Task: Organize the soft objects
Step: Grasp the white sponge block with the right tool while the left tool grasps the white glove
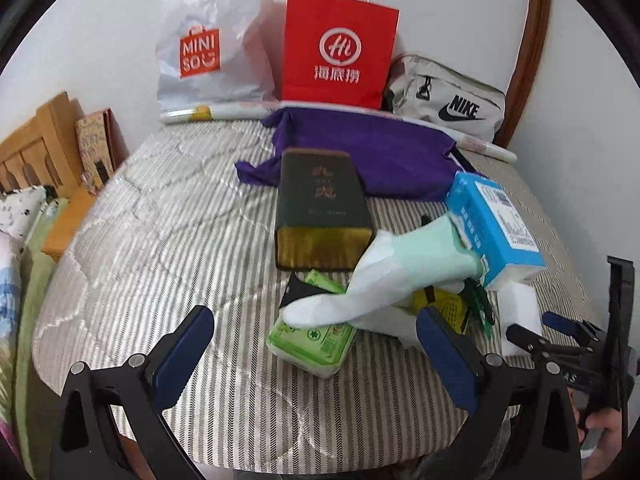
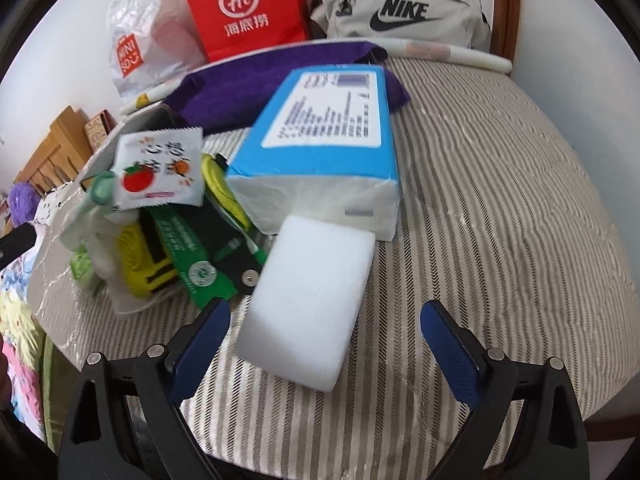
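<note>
- Nearest thing in my right cam: white foam block (image 2: 310, 304), lying flat on the striped cushion (image 2: 500, 208), sitting btwn the fingers of my right gripper (image 2: 324, 344). Fingers spread wide, nothing held; left pad (image 2: 202, 344) is just beside the block's edge, can't tell if it's touching.
- Blue tissue pack (image 2: 320, 148) at 12 o'clock from the block, tilted, its near end just behind the block.
- At 10 o'clock there's a messy pile: white sachet w/ fruit print (image 2: 160, 168), green strap (image 2: 192, 256), yellow-black item (image 2: 140, 256).
- Left cam: left gripper (image 1: 316, 344) also wide open, gripping nothing. Green tissue pack (image 1: 312, 340) lies btwn the fingers, a bit fwd of them.
- White/mint sock (image 1: 384, 276) draped over that green pack, its mint end running up to 2 o'clock against the blue pack (image 1: 496, 224).
- Dark box w/ gold end (image 1: 320, 208) at 12 o'clock, behind it a purple cloth (image 1: 384, 152).
- Back edge by the wall, 11 to 1 o'clock: Miniso plastic bag (image 1: 208, 40), red paper bag (image 1: 340, 48), grey Nike bag (image 1: 448, 96).
- Right gripper shows in the left cam too, at 3 o'clock, beside the foam block.
</note>
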Demonstrator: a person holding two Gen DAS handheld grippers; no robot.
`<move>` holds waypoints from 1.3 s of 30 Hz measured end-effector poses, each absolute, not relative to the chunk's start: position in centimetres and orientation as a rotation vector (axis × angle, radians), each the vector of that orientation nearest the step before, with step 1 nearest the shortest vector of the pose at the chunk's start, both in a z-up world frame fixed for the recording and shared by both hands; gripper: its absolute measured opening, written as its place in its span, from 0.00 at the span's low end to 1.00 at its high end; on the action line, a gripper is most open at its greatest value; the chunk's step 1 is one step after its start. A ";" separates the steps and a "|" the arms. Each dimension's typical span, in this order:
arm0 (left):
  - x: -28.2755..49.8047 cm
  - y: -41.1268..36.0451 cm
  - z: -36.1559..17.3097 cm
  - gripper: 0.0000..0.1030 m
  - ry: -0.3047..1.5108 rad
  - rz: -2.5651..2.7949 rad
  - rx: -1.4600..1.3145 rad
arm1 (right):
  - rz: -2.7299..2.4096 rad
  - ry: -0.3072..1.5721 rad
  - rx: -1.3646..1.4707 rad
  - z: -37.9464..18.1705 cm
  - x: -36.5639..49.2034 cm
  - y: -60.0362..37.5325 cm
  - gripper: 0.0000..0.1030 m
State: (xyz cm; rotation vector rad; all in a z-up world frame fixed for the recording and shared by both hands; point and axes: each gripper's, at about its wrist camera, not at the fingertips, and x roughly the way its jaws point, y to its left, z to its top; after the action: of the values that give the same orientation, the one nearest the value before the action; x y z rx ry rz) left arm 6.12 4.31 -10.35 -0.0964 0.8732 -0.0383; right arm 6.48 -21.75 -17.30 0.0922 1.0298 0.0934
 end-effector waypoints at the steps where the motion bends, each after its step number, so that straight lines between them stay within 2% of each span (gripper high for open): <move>1: 6.3 4.5 -10.8 0.98 0.880 -0.046 -0.103 | 0.090 1.034 0.093 -17.7 6.7 -21.8 0.84; 4: 6.5 4.8 -12.0 0.99 0.896 -0.063 -0.087 | 0.107 1.026 0.095 -18.2 7.1 -21.7 0.77; 7: 6.6 5.3 -12.8 0.99 0.906 -0.069 -0.076 | 0.175 1.014 0.088 -17.9 6.6 -21.5 0.60; 17: 7.1 5.3 -12.5 0.96 0.863 -0.169 -0.105 | 0.167 0.971 0.047 -16.4 6.1 -22.1 0.59; 25: 9.5 -0.5 -11.5 0.94 0.819 -0.249 0.093 | 0.170 0.954 0.059 -15.7 6.0 -23.0 0.59; 26: 9.8 -0.6 -11.7 0.91 0.823 -0.254 0.098 | 0.170 0.952 0.058 -15.7 6.0 -23.0 0.59; 29: 11.1 -1.2 -12.6 0.71 0.855 -0.287 0.095 | 0.173 0.947 0.054 -15.5 6.0 -23.2 0.59; 31: 11.6 -1.1 -13.1 0.37 0.874 -0.290 0.085 | 0.183 0.940 0.059 -15.3 5.9 -23.3 0.59; 34: 11.7 -0.2 -13.2 0.11 0.885 -0.310 0.033 | 0.206 0.932 0.070 -15.0 5.7 -23.5 0.59; 39: 10.4 1.6 -11.9 0.09 0.847 -0.332 -0.037 | 0.219 0.938 0.080 -15.1 5.7 -23.6 0.59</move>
State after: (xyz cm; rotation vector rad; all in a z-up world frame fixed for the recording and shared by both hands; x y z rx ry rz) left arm 10.42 1.60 -11.93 -0.0375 0.8469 -0.3324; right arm 5.66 -23.57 -15.07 0.0801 0.9375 0.2190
